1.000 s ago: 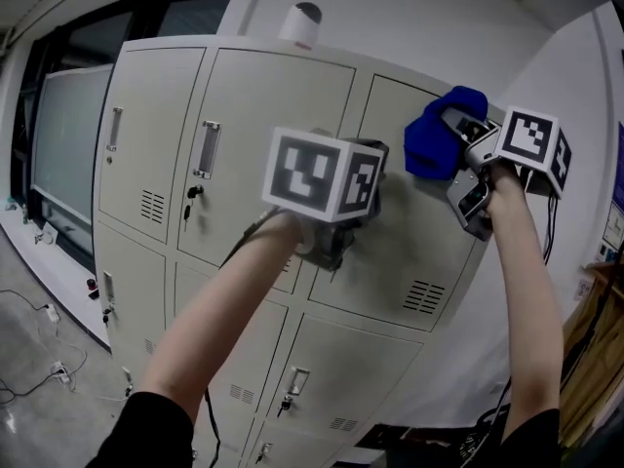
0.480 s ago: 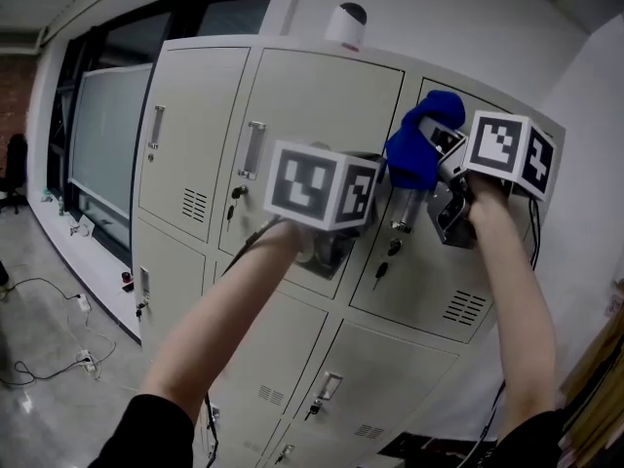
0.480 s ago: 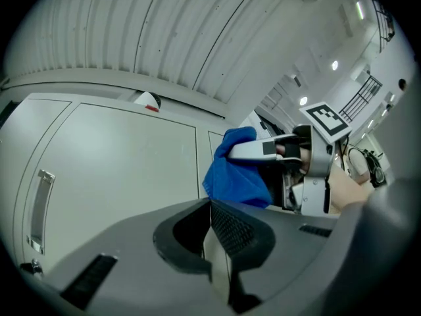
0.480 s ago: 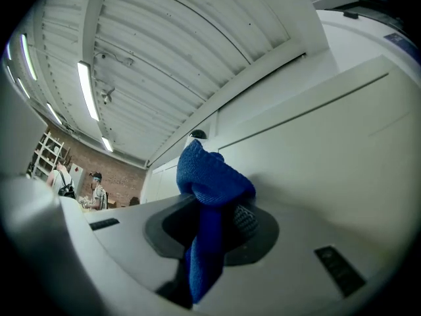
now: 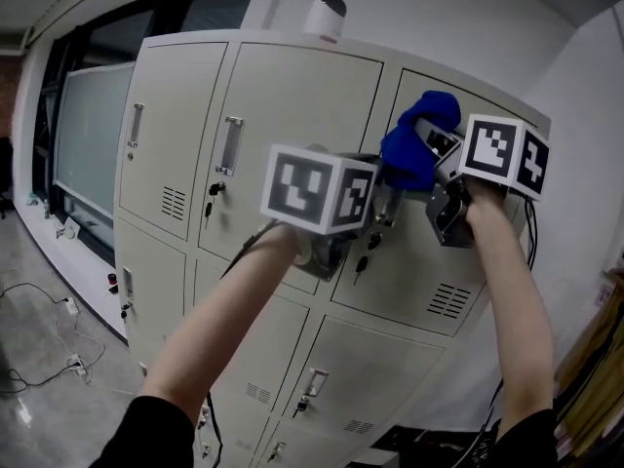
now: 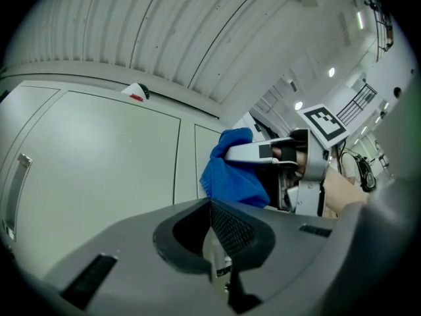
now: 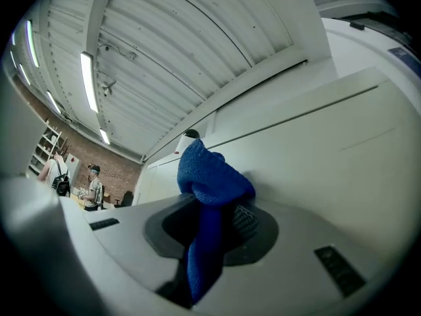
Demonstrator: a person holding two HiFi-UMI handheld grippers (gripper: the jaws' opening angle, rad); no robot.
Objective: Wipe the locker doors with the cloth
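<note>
Right gripper (image 5: 435, 150): fingers clamped tight on the blue cloth (image 5: 409, 159). In the right gripper view we see one fold running down between the fingers and a wad bulging past the tips. Left gripper (image 6: 214, 262): fingers closed together, nothing in them. In the head view it sits at centre frame, lower left of the cloth and apart from it.

The cloth is in the upper middle of the head view, up against the top right door (image 5: 458, 252) of the lockers (image 5: 175, 115), near that door's left edge. It looks pressed on, but we can't confirm contact.

Key relation: the wad points from the right fingers straight at the door face, and the bare panel runs down and right of it toward the vent (image 5: 448, 300). The right hand is the one to do the wiping. We judge the next stroke goes along that panel. A dangling key (image 5: 361, 263) below the cloth could snag.
</note>
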